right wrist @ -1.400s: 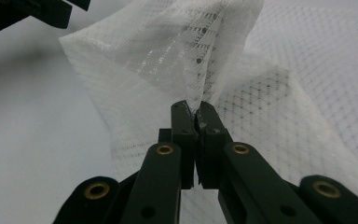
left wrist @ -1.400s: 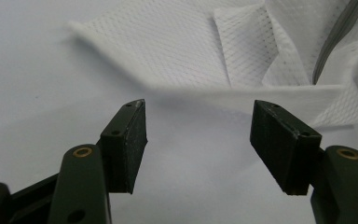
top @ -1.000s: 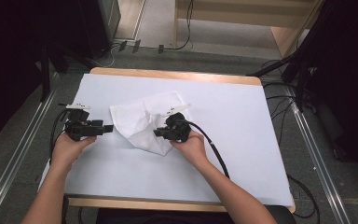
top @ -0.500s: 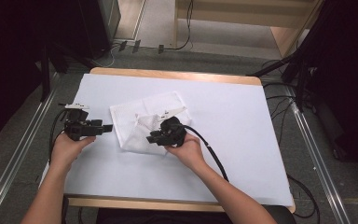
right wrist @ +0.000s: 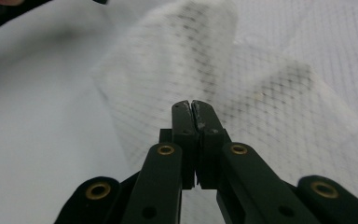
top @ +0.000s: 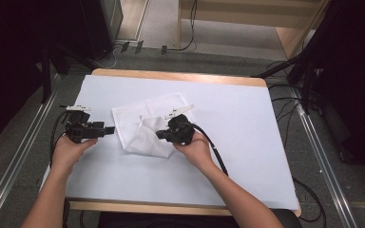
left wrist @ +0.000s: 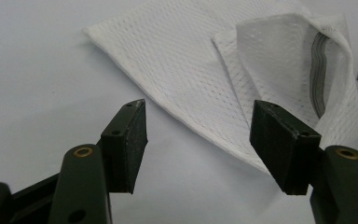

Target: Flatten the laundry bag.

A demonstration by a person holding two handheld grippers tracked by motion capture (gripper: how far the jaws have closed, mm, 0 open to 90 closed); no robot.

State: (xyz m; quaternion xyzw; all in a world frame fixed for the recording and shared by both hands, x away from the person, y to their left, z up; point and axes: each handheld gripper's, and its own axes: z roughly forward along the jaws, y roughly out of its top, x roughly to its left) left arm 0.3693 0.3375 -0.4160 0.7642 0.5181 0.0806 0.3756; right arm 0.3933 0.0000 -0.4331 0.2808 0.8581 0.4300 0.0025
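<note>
From my seat the biggest thing I see is the worktop (top: 247, 156), a wooden-edged table covered with a pale sheet, standing on a grey floor (top: 24, 142) with metal rails along both sides. On the sheet, left of centre, lies the white mesh cloth (top: 145, 124), a netted fabric piece spread mostly flat, with one flap folded back over itself so that a grey striped band shows along its inner edge in the left gripper view (left wrist: 317, 65). My right gripper (top: 164, 135) sits over the near right part of the cloth, held in the right hand (top: 196, 148); in the right gripper view its fingers (right wrist: 206, 122) are pressed tight together, with the mesh (right wrist: 261, 84) lying just beyond and beneath the tips, and I cannot tell whether any fabric is pinched between them. My left gripper (top: 108, 129) rests at the left of the cloth, held in the left hand (top: 69, 149), its tips just beside the cloth's left edge. In the left gripper view its fingers (left wrist: 128, 140) stand wide apart, holding nothing, and the near edge of the cloth (left wrist: 205, 121) runs across the gap between them a little beyond the tips, so the fabric is near but untouched. A black cable (top: 216, 152) trails from the right gripper toward the near edge of the worktop.
</note>
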